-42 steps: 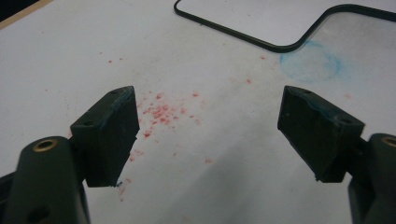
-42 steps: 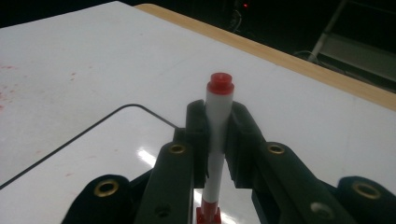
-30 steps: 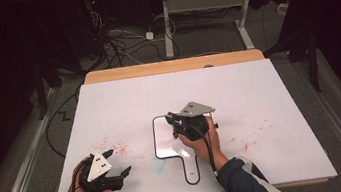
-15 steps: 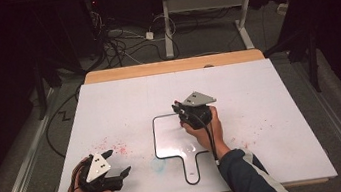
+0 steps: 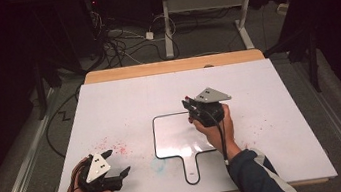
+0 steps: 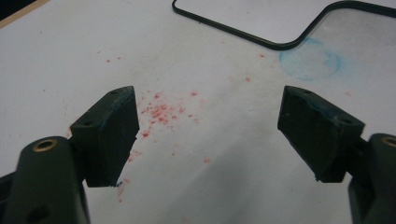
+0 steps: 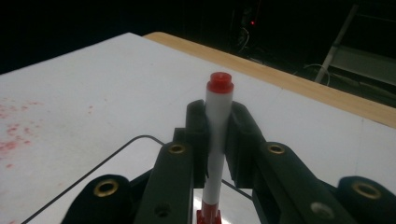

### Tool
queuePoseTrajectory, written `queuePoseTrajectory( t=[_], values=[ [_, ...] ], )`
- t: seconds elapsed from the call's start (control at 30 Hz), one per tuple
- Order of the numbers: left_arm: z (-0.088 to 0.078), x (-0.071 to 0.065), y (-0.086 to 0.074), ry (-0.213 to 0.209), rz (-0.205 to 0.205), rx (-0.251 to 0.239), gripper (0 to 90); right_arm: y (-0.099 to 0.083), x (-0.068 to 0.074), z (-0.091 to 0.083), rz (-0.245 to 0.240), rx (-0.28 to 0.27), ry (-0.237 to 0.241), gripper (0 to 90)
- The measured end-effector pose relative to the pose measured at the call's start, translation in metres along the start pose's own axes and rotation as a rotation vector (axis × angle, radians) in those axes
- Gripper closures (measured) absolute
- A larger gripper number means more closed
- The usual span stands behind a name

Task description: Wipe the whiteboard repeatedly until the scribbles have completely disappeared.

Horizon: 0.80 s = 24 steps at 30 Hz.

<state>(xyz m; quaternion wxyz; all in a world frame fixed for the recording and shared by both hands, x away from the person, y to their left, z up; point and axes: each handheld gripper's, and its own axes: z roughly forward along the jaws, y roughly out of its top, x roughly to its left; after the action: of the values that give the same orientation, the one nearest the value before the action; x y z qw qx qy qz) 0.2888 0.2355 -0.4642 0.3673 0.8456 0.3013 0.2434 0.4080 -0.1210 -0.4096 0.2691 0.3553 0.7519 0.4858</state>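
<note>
A white marker with a red cap [image 7: 217, 135] stands upright between the jaws of my right gripper [image 7: 218, 122], which is shut on it. In the high view that gripper [image 5: 191, 104] is held above the right side of a small paddle-shaped whiteboard [image 5: 176, 135] with a black rim. My left gripper [image 5: 116, 163] hovers low over the table's near left corner, jaws wide open and nothing between them. Its own view shows the open gripper [image 6: 209, 126] over red specks [image 6: 161, 112], with the whiteboard's rim [image 6: 280, 45] ahead.
The white tabletop [image 5: 124, 107] carries red specks at the left [image 5: 115, 146] and right [image 5: 256, 127], plus a faint blue smudge [image 5: 158, 165] by the board's handle [image 5: 192, 168]. A wooden strip [image 5: 174, 65] runs along the far edge. Cables and a desk frame [image 5: 168, 20] lie beyond.
My right gripper has lifted and moved away from the person toward the far right of the whiteboard, carrying the marker. My left gripper has barely moved.
</note>
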Motion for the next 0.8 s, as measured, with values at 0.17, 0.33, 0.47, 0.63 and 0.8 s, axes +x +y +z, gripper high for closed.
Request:
queuePoseTrajectory(
  t=[0.17,0.33,0.47,0.63,0.8],
  values=[
    [0.003,0.000,0.001,0.003,-0.001,0.005,19.2,0.002,-0.005,-0.036,-0.021,-0.016,0.005,81.2],
    [0.006,0.001,0.002,0.001,-0.002,0.006,19.2,-0.003,-0.013,-0.067,0.006,-0.010,-0.005,81.1],
    [0.006,0.001,0.003,0.002,0.005,0.007,19.3,-0.012,-0.020,-0.085,0.036,0.011,-0.010,81.1],
    [0.004,0.000,0.002,0.008,0.008,0.001,19.2,-0.018,-0.021,-0.106,0.075,0.037,-0.008,81.1],
    [0.003,-0.001,0.002,0.009,0.013,0.005,19.2,-0.026,-0.021,-0.113,0.106,0.109,-0.004,81.0]
  ],
)
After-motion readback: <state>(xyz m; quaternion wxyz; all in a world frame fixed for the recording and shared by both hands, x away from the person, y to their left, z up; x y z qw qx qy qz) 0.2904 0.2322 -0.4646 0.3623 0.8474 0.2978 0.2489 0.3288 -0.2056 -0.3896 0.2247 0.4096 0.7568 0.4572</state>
